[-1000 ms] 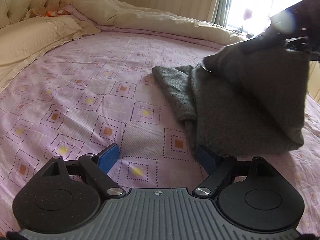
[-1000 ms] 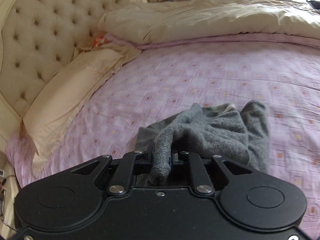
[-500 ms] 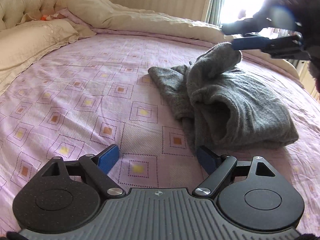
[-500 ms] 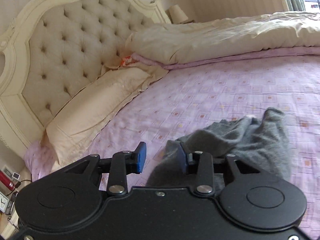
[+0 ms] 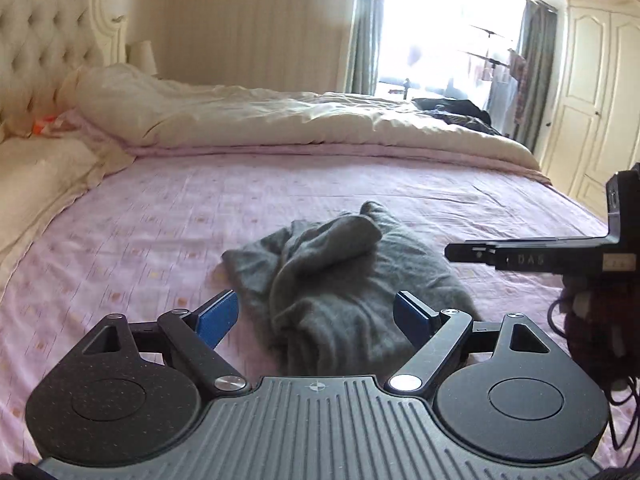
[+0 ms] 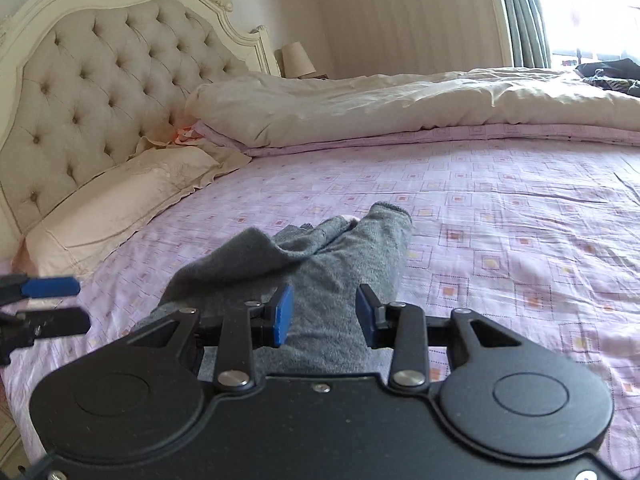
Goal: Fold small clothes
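A small grey knit garment (image 5: 344,276) lies loosely folded on the pink patterned bedsheet (image 5: 160,224); it also shows in the right wrist view (image 6: 336,276). My left gripper (image 5: 316,316) is open and empty, held just in front of the garment's near edge. My right gripper (image 6: 324,312) is open and empty, above the garment's near part. The right gripper shows from the side at the right of the left wrist view (image 5: 540,256). The left gripper's blue fingertips (image 6: 48,286) show at the left edge of the right wrist view.
A cream duvet (image 5: 304,120) is bunched along the far side of the bed. A pillow (image 6: 120,196) and tufted headboard (image 6: 100,72) are at the left. A dark heap of clothes (image 5: 456,112) lies by the window. A wardrobe (image 5: 592,80) stands at the right.
My right gripper opened and let go of the grey garment, which dropped folded onto the bed, then drew back. Both grippers pulled away and tilted up.
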Tool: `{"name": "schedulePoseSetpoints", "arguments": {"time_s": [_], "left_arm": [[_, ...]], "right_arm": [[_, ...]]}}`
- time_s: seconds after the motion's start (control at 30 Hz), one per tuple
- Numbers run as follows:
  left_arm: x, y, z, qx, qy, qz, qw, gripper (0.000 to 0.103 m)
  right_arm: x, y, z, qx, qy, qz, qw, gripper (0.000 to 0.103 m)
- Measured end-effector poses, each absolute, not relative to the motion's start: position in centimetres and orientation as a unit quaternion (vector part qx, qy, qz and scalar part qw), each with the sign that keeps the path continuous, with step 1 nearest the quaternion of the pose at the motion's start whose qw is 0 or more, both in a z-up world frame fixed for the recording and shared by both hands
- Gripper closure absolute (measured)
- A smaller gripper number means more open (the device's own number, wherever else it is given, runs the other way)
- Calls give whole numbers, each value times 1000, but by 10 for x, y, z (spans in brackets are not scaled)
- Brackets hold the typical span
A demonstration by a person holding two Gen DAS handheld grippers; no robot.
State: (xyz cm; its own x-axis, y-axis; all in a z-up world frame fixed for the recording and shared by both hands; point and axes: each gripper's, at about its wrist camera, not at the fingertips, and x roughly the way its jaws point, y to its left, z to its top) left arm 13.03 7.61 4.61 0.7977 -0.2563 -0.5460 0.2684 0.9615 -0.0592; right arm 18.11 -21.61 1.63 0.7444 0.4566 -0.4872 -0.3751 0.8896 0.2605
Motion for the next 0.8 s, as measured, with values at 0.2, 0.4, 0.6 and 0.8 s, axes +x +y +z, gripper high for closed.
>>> {"name": "schedulePoseSetpoints", "arguments": {"time_s": [0.2, 0.4, 0.6, 0.8], "left_arm": [[194, 40, 25, 76, 331, -143, 930, 19], [277, 60, -8, 91, 376, -57, 921, 19], [305, 99, -8, 99, 371, 34, 923, 20], [253, 118, 23, 31, 333, -3, 942, 20]], "right_arm": [[172, -223, 10, 64, 270, 234, 932, 53], [165, -224, 6, 64, 260, 242, 932, 52], [157, -217, 4, 45, 250, 253, 933, 51], [153, -201, -6, 22, 250, 248, 935, 51]]}}
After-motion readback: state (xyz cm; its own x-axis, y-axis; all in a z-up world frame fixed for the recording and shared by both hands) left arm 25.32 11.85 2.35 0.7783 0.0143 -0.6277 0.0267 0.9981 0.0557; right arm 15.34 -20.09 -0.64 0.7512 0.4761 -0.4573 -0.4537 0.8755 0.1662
